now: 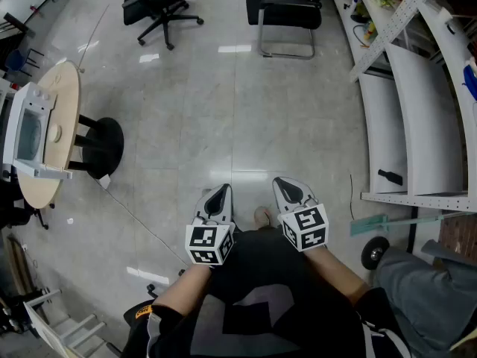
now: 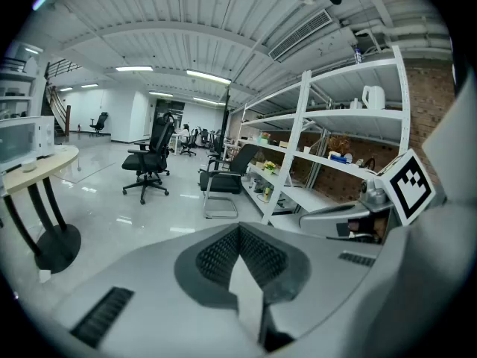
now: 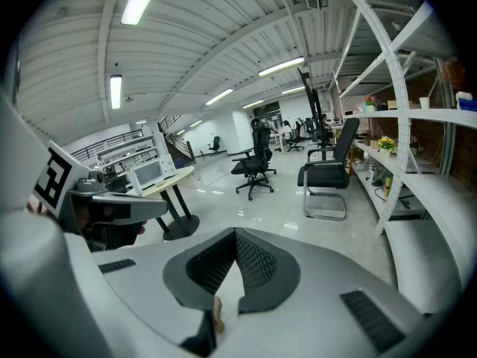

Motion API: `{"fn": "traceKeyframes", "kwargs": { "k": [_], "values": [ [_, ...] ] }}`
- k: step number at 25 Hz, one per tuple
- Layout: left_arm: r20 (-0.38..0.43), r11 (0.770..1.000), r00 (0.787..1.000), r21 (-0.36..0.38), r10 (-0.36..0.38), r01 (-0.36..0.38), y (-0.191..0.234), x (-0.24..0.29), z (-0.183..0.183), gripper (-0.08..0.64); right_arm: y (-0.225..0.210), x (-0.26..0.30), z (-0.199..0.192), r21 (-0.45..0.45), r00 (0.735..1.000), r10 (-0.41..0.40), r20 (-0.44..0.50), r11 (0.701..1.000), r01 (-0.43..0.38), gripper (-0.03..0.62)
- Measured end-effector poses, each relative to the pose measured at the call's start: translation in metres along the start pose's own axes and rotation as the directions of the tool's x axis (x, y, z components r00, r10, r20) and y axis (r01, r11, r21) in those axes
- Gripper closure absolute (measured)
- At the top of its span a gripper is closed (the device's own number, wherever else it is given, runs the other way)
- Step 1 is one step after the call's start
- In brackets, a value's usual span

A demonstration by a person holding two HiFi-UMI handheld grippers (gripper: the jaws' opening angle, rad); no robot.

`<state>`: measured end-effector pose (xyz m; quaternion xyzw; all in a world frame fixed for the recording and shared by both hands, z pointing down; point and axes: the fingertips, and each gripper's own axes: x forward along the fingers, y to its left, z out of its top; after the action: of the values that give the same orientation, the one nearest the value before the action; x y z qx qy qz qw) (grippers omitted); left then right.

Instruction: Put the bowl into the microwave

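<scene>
A white microwave (image 1: 26, 133) stands on a round wooden table (image 1: 63, 95) at the far left, its door facing up in the head view. A small pale bowl (image 1: 56, 133) lies on the table in front of it. The microwave (image 2: 26, 142) and the bowl (image 2: 30, 166) also show at the left edge of the left gripper view, and the microwave (image 3: 145, 171) shows far off in the right gripper view. My left gripper (image 1: 221, 192) and right gripper (image 1: 287, 187) are held side by side close to the person's body, far from the table. Both are shut and hold nothing.
Two black office chairs (image 1: 156, 6) (image 1: 287, 13) stand on the glossy floor ahead. White shelving (image 1: 414, 110) runs along the right side, with a wheeled cart (image 1: 373, 252) beside it. The table's black base (image 1: 104, 148) juts toward the middle.
</scene>
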<state>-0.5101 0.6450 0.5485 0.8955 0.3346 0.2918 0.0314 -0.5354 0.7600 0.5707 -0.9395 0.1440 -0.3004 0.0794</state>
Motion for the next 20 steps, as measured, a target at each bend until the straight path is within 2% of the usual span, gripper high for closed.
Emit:
{"fn": "traceKeyframes", "kwargs": {
  "k": [6, 9, 16, 20],
  "values": [
    [-0.005, 1.000, 1.000, 0.019, -0.001, 0.001, 0.005, 0.000, -0.003, 0.512, -0.001, 0.005, -0.004, 0.024, 1.000, 0.002, 0.002, 1.000, -0.002, 0.577],
    [-0.002, 1.000, 1.000, 0.016, 0.027, -0.027, 0.018, -0.002, -0.003, 0.512, 0.004, 0.017, -0.004, 0.030, 1.000, 0.022, 0.000, 0.999, -0.022, 0.577],
    [-0.007, 0.993, 0.994, -0.045, 0.107, -0.107, 0.066, -0.019, 0.004, 0.512, 0.040, 0.057, 0.014, 0.005, 0.994, 0.101, -0.030, 0.995, -0.101, 0.577],
    [0.023, 0.987, 0.990, -0.088, 0.141, -0.138, 0.098, -0.022, 0.021, 0.512, 0.059, 0.082, 0.036, -0.034, 0.989, 0.137, -0.047, 0.990, -0.138, 0.577]
  ]
}}
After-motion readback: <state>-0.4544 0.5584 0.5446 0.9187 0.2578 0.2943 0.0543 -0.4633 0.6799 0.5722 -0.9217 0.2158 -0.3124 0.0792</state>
